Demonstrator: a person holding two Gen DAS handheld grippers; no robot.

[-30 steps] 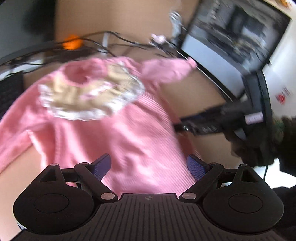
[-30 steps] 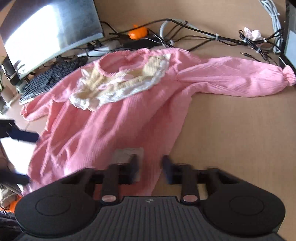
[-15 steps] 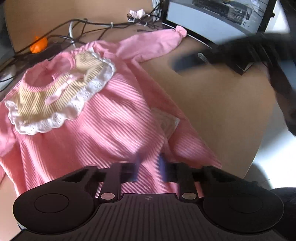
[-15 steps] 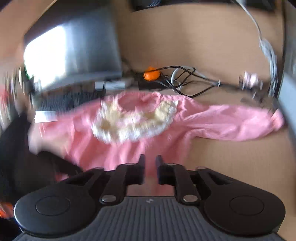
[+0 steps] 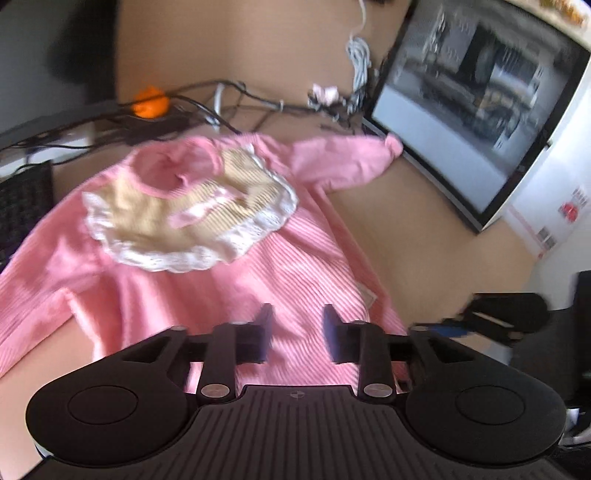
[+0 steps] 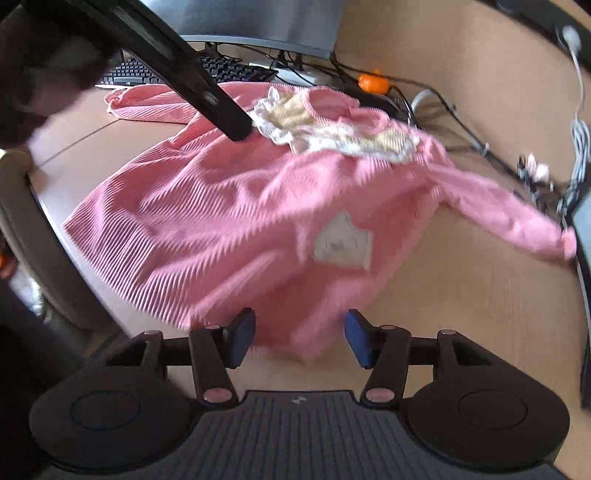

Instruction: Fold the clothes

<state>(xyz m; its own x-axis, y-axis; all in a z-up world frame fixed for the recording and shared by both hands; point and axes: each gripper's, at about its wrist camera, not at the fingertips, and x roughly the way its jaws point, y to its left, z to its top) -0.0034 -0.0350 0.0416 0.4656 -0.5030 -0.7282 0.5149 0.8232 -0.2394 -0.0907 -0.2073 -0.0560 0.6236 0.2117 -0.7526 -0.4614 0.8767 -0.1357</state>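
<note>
A pink ribbed child's top (image 5: 229,280) with a cream lace-edged bib collar (image 5: 192,218) lies spread face up on the wooden desk (image 5: 424,229). It also shows in the right wrist view (image 6: 236,221), with a pale patch (image 6: 343,243) on its front and one sleeve (image 6: 502,218) stretched right. My left gripper (image 5: 297,334) hovers over the lower body of the top, jaws partly apart, holding nothing. My right gripper (image 6: 297,338) is open at the hem's edge, empty. The left gripper's finger (image 6: 207,96) shows dark and blurred over the left shoulder of the top.
A monitor (image 5: 476,107) stands at the right of the desk, another monitor (image 6: 258,22) and a black keyboard (image 6: 177,72) at the left. Tangled cables (image 5: 229,107) and an orange object (image 5: 149,103) lie behind the collar. The desk's front edge (image 6: 40,236) curves at left.
Both grippers were shut half a second ago and have opened. The left gripper has pulled back and tilted; the right one has dropped low to the hem. The top lies much as before.
</note>
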